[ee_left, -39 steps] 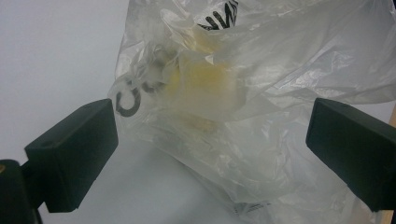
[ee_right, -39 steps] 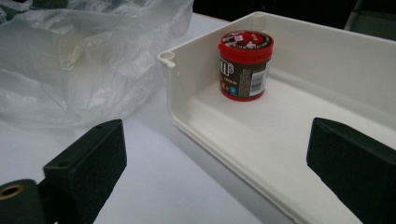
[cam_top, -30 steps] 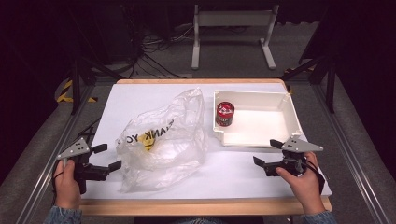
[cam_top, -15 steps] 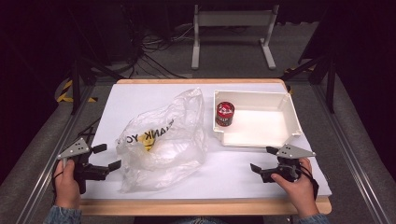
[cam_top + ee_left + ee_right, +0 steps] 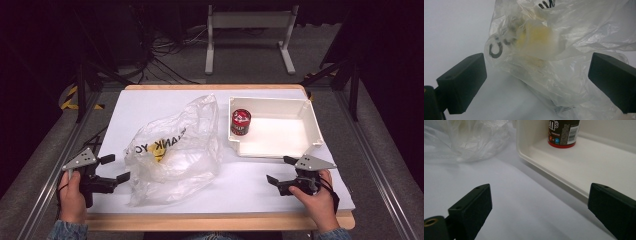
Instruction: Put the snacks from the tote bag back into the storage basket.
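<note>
Lying between both gaping hand-held grippers, plastic bag (image 5: 172, 145) adjoins tray (image 5: 312, 120) holding can (image 5: 241, 122).

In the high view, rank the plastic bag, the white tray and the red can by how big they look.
1. plastic bag and white tray: close in spread, the bag perhaps slightly larger, so no firm order.
2. red can: clearly smallest, standing in the tray's left corner.

Clear plastic bag (image 5: 172, 147) with black lettering and a yellow patch, red-lidded brown can (image 5: 240, 122), white tray (image 5: 313, 126), white table cover (image 5: 150, 102), black-jawed grippers with grey plates
</note>
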